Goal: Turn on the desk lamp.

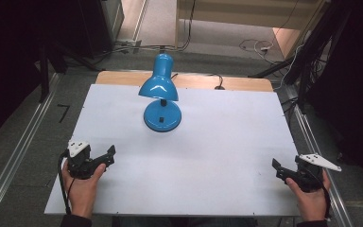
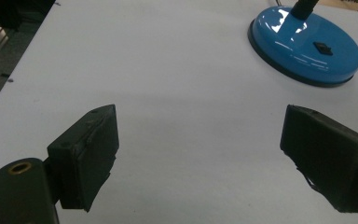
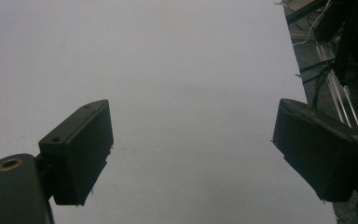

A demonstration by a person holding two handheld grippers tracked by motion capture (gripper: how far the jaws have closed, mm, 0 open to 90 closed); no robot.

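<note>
We find a blue desk lamp (image 1: 161, 97) standing upright at the far centre of the white tabletop (image 1: 208, 156), its shade tilted toward the near side. The left tongs (image 1: 108, 155) rest at the near left edge, released and empty. The right tongs (image 1: 278, 169) sit at the near right edge, likewise released.

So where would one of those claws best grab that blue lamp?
Probably the thin black neck between the shade and the round base, reached from the person's left side, low under the shade. The left claw is nearer; the dome and the wide flat base look too broad for the open jaws.
</note>
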